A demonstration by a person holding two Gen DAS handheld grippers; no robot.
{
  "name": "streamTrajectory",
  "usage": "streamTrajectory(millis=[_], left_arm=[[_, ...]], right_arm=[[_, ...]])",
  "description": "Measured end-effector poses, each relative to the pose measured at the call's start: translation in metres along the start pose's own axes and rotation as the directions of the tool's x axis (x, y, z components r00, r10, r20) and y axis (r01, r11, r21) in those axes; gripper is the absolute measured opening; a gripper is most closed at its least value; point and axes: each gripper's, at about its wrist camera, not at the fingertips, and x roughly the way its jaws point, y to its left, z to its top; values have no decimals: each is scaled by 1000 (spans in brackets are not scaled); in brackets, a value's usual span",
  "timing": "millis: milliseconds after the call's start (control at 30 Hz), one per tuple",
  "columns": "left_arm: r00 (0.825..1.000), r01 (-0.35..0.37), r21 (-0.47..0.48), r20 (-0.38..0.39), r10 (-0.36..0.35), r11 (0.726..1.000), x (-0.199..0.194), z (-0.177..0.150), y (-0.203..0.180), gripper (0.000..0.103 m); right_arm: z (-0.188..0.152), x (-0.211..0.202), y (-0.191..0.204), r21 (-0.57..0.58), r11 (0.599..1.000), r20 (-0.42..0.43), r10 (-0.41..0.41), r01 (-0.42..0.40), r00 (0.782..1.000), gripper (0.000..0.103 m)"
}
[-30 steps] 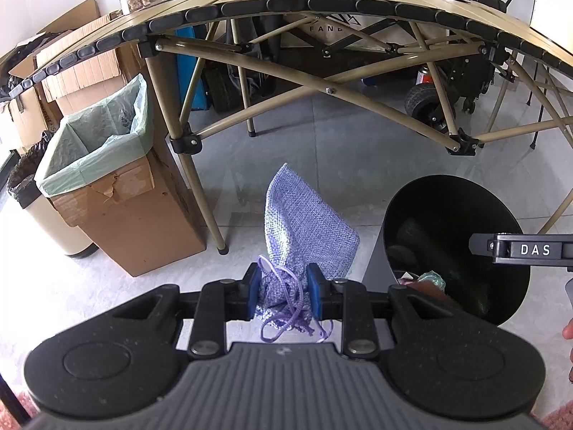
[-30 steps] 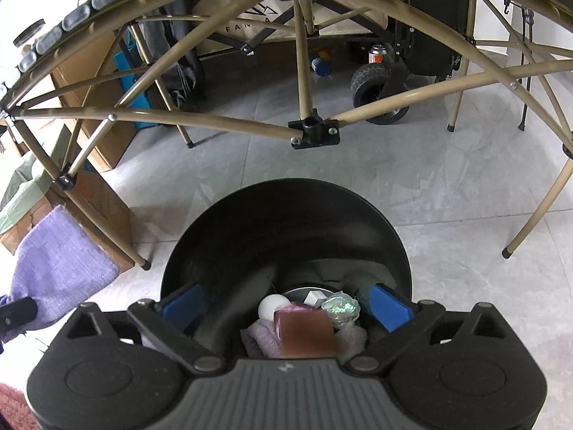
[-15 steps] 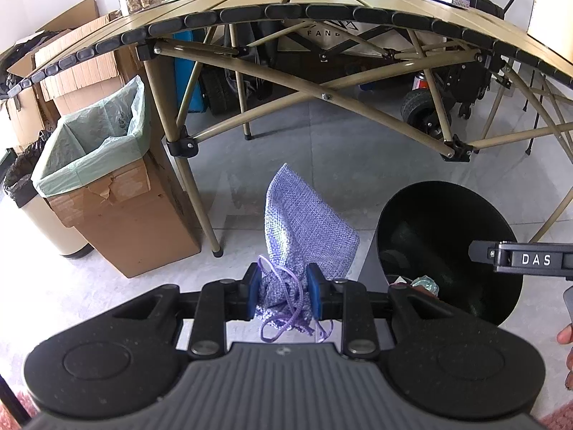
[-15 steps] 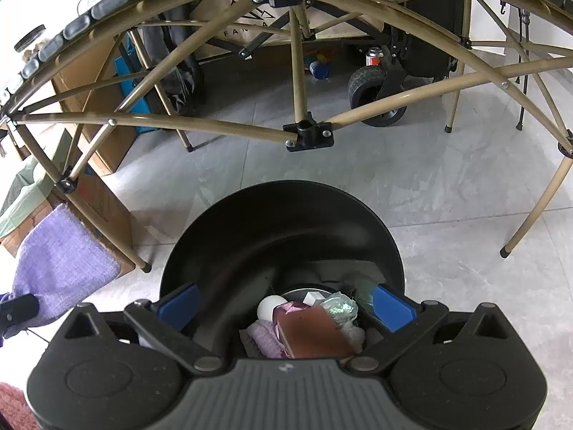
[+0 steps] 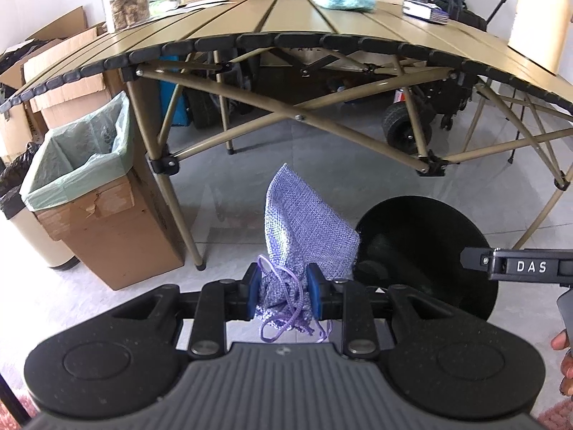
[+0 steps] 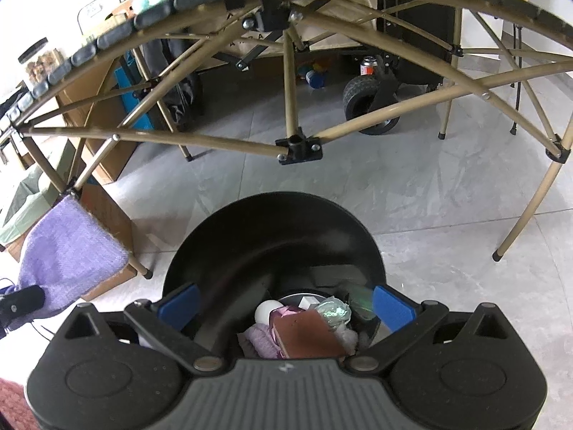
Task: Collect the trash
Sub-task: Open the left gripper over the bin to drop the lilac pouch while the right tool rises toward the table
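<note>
The left gripper (image 5: 283,295) pinches the pouch (image 5: 304,233) at its drawstring neck, its length running forward from the fingers, with the bin (image 5: 426,254) just to their right. The right gripper (image 6: 286,306), fingers spread and empty, hangs over the bin (its contents partly hidden; I judge the left nearer to dropping)

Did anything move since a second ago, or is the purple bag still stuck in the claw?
Both hands have lifted a bit: more of the tabletop shows now, and the black bin looks lower in the left claw's view. Nothing was grabbed or dropped. The left claw is still shut on the purple bag. The right claw stays open over the bin, with the trash inside unchanged.
</note>
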Motion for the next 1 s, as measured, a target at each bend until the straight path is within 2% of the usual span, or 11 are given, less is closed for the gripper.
streamTrajectory(millis=[333,600,1000], left_arm=[[997,74,47,23,-75,996,-7,6,-28,28],[992,120,105,26,-124,987,-7,12,-62,28],[988,154,161,-14,-154,975,16,24,-105,28]], right_arm=[[13,-41,-29,80,997,54,4,-8,999,103],[19,-79,-63,151,988,116,-40,22,993,103],[15,-116,-110,228,973,164,-74,35,984,103]])
